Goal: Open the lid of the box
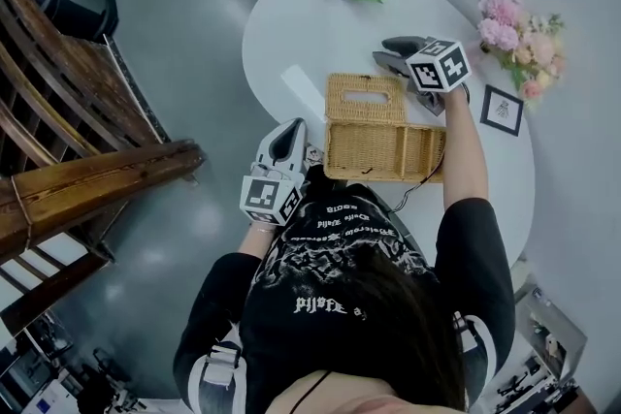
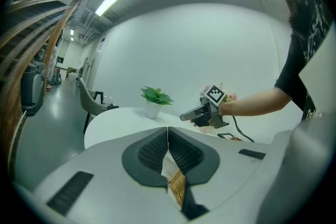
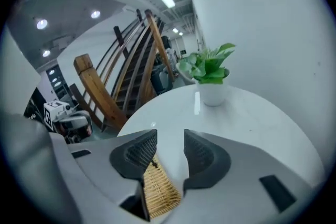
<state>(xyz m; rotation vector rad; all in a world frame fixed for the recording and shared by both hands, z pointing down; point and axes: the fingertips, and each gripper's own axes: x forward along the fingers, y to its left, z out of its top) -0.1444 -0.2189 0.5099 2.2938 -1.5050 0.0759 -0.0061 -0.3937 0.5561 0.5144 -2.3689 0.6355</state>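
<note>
Plainly, at a white table beside wooden stairs — left gripper pinched closed, right gripper gaping, empty.

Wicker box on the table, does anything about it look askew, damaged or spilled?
Nothing stands out. The wicker box sits squarely on the white table, with its lid flipped back flat behind it. There is no visible damage and nothing spilled.

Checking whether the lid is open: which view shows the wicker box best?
The head view: the whole wicker box shows from above, its lid laid back flat. The left gripper view catches only a sliver past its jaws; the right gripper view, one wicker edge.
</note>
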